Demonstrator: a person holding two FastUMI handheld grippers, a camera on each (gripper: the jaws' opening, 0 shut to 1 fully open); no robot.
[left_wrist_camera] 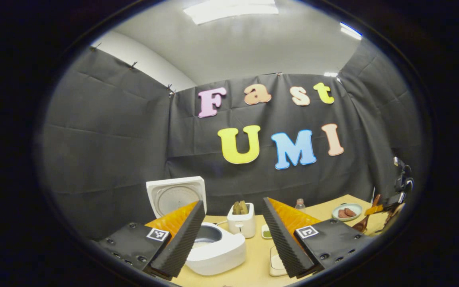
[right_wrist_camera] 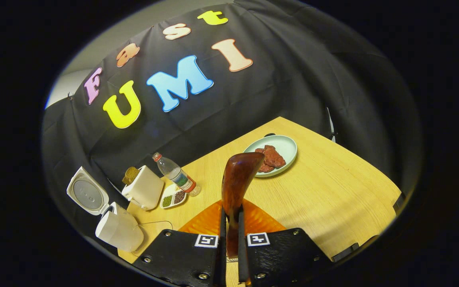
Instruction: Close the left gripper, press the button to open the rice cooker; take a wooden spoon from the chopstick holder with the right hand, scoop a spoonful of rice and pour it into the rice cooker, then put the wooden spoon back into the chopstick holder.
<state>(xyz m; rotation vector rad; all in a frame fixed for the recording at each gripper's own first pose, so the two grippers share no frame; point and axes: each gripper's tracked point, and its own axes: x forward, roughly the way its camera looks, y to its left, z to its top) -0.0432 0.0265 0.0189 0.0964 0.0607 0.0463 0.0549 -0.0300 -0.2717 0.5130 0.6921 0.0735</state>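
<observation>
The white rice cooker [left_wrist_camera: 217,249] stands open just beyond my left gripper [left_wrist_camera: 233,239], its lid [left_wrist_camera: 175,195] raised upright. The left fingers [left_wrist_camera: 181,239] are spread wide with nothing between them. My right gripper [right_wrist_camera: 231,239] is shut on the handle of a dark wooden spoon [right_wrist_camera: 239,179], whose bowl points up and away; I cannot tell what it holds. The right gripper view has the rice cooker [right_wrist_camera: 120,231] at the far left of the table. In the left gripper view, the right gripper [left_wrist_camera: 377,210] and the spoon [left_wrist_camera: 363,225] hang at the far right.
A white box with brown pieces sticking out [left_wrist_camera: 241,221] stands behind the cooker. Beside it are a small dish of grains [right_wrist_camera: 173,197] and a plastic bottle [right_wrist_camera: 175,173]. A pale green plate of red meat [right_wrist_camera: 271,153] lies at the back of the wooden table [right_wrist_camera: 333,191].
</observation>
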